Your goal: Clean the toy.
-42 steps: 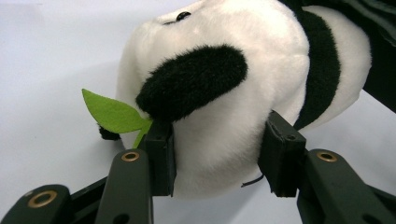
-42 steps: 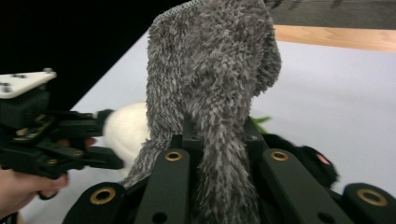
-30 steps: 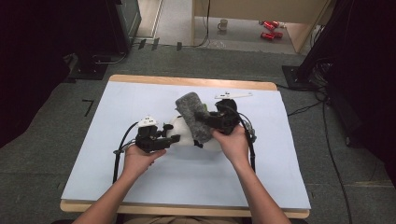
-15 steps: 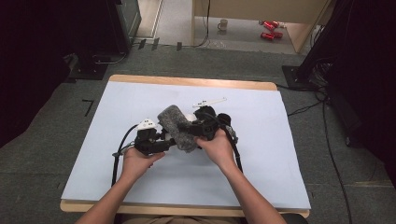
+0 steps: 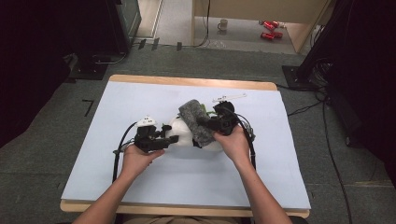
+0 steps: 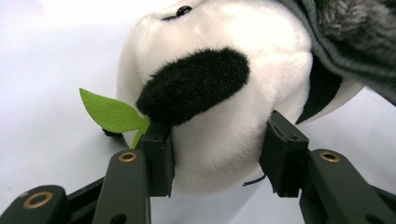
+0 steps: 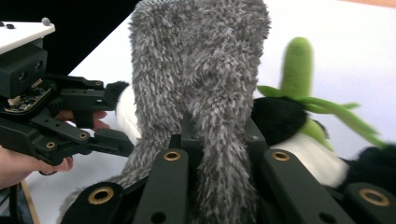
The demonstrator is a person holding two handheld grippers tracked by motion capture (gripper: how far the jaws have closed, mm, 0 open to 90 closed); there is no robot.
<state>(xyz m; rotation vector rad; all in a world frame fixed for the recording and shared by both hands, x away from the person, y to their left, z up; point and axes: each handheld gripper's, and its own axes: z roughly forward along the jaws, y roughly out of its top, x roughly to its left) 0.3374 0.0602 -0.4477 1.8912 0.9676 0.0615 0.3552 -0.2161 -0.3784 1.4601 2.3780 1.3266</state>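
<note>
A white and black plush panda (image 5: 180, 134) lies in the middle of the pale blue mat (image 5: 140, 102). My left gripper (image 5: 164, 139) is shut on its white body (image 6: 219, 93), and both pads (image 6: 161, 156) press into the plush. A green felt leaf (image 6: 109, 112) sticks out beside the left jaw. My right gripper (image 5: 208, 123) is shut on a grey fuzzy cloth (image 5: 196, 122) that drapes over the panda. In the right gripper view the grey cloth (image 7: 201, 70) is pinched between the jaws of my right gripper (image 7: 217, 135). There the left gripper (image 7: 116, 119) is at the left, and a green plush stalk (image 7: 299, 60) at the right.
A thin white strip (image 5: 229, 98) lies on the mat behind the right gripper. The table's wooden edge (image 5: 187, 81) borders grey carpet. A mug (image 5: 224, 23) and red cans (image 5: 268, 28) sit on the floor far behind. Cables trail from both grippers.
My right gripper swung the grey cloth left over the panda, then back right and slightly away. The left gripper has stayed on the panda.
</note>
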